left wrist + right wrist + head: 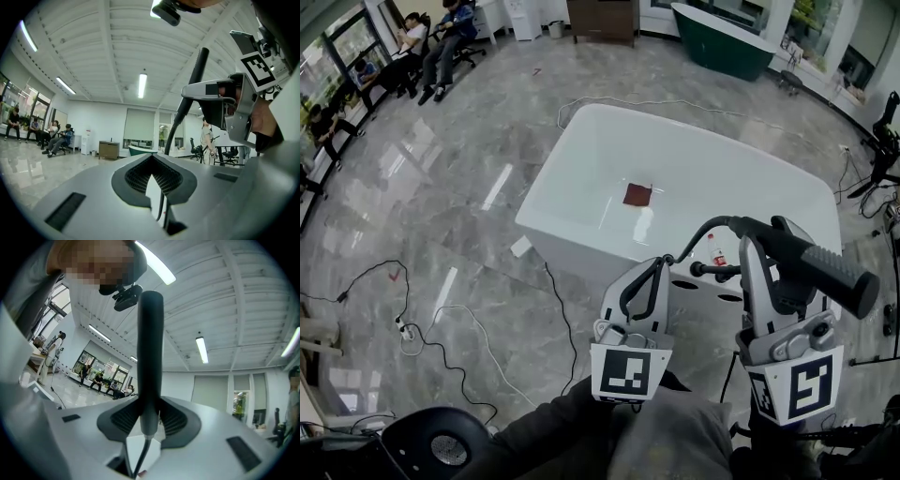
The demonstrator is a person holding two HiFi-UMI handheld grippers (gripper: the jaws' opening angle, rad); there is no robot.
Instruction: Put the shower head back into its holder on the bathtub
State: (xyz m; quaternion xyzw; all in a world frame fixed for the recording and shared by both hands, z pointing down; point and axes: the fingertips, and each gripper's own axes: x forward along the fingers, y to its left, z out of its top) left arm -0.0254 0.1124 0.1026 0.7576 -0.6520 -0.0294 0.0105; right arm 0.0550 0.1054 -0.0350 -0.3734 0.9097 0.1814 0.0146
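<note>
Grey marble showroom floor [469,187], seated people [422,42] far left, cables [441,328] trailing below them. White bathtub [572,220] mid-floor, reddish square [637,194] lying inside. Left gripper [649,272] raised before the tub's near end, jaws drawn together, nothing gripped (hose [184,101] merely visible beyond the slit). Dark fittings [712,270] on the tub's near deck, between both grippers. Right gripper [757,248] upright, jaws clamped on the black shower head [816,265], held in the air, handle slanting down to the right, hose arching left from it
</note>
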